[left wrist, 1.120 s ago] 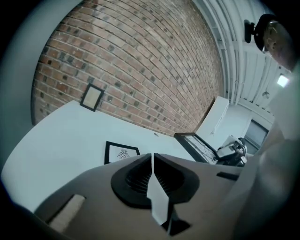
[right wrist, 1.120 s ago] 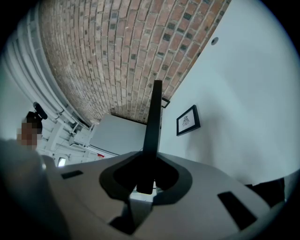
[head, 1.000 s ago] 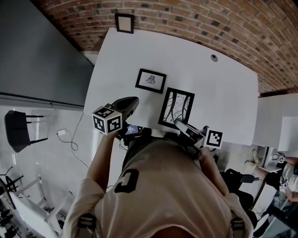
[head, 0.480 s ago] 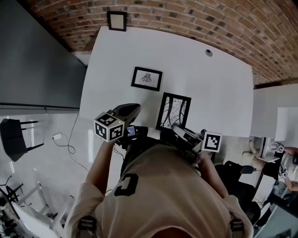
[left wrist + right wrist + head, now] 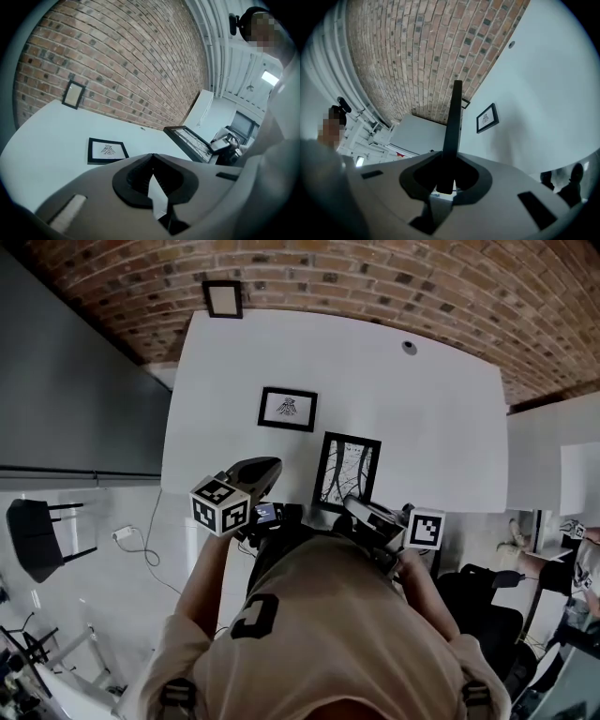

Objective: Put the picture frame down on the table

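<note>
A tall black picture frame (image 5: 347, 470) with a branch-like print hangs tilted over the near edge of the white table (image 5: 422, 427). My right gripper (image 5: 354, 505) is shut on its lower edge. In the right gripper view the frame (image 5: 452, 126) runs edge-on up from between the jaws. From the left gripper view the same frame (image 5: 192, 143) slopes at the right; whether it touches the table is unclear. My left gripper (image 5: 258, 470) hovers at the table's near left edge, jaws shut with nothing in them (image 5: 151, 161).
A small black frame (image 5: 287, 409) lies flat mid-table, left of the held one. Another frame (image 5: 223, 298) leans on the brick wall at the table's far edge. A cable hole (image 5: 409, 347) sits far right. A black chair (image 5: 33, 535) stands on the floor at left.
The head view has shifted a little, so the table sits slightly higher and further left. Both grippers and the held frame stand almost where they were relative to the table.
</note>
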Demonstrator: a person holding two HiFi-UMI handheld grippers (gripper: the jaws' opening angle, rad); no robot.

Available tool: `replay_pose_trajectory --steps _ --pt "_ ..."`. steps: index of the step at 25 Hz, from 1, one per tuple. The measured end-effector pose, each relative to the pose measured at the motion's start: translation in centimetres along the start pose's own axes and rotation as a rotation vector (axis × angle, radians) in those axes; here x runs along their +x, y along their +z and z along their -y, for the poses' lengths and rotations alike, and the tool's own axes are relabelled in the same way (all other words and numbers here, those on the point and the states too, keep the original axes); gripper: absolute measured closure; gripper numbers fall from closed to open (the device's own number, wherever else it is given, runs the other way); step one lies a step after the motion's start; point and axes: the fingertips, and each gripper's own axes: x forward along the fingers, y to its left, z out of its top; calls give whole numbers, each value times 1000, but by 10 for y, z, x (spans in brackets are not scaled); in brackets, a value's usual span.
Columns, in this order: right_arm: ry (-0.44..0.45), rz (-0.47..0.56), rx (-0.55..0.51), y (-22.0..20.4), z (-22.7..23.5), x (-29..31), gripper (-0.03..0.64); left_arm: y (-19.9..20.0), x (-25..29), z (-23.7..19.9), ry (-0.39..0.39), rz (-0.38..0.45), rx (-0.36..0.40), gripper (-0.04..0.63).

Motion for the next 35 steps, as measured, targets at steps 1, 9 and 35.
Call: replay_pose_trajectory --steps 1,9,35 --pt "3 -2 -11 1 -2 -2 577 0 0 2 2 1 -5 591" --pt "5 -27 -89 7 -1 -23 577 -1 19 27 24 6 17 591" --pt "67 46 -55 17 6 -97 577 -5 65 95 39 -18 11 591"
